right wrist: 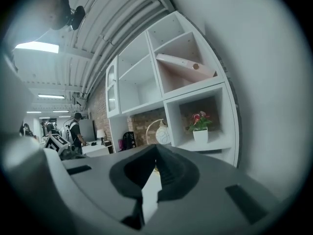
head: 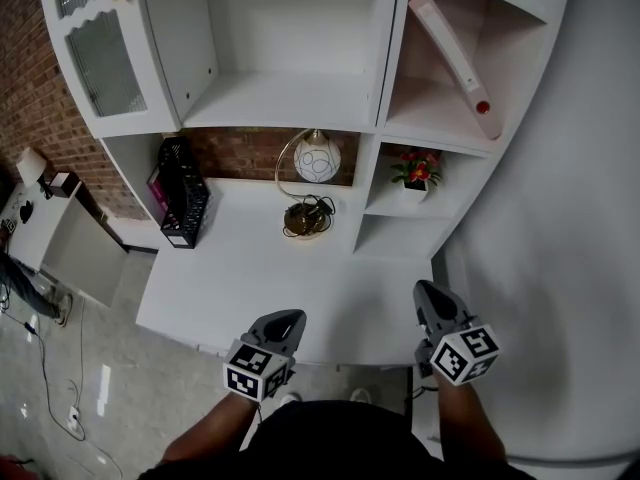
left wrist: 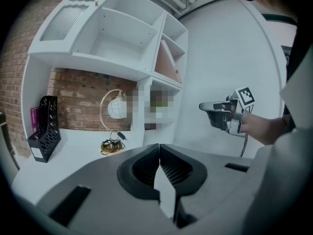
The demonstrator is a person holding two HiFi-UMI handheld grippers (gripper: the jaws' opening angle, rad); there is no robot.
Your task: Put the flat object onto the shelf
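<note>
The flat object (head: 455, 58), a long pale pink board with a red dot near its lower end, leans tilted inside the upper right compartment of the white shelf unit (head: 385, 118). It also shows in the right gripper view (right wrist: 183, 66) and the left gripper view (left wrist: 168, 62). My left gripper (head: 290, 318) hovers at the desk's front edge, jaws shut and empty (left wrist: 159, 151). To its right my right gripper (head: 428, 293) is held just off the desk's right corner, also shut with nothing between its jaws (right wrist: 156, 151).
On the white desk (head: 240, 278) stand a black file rack (head: 183, 193) at the left and a round globe lamp (head: 315, 158) in the middle. A potted red flower (head: 418, 171) fills the lower right compartment. A white wall (head: 560, 218) runs along the right.
</note>
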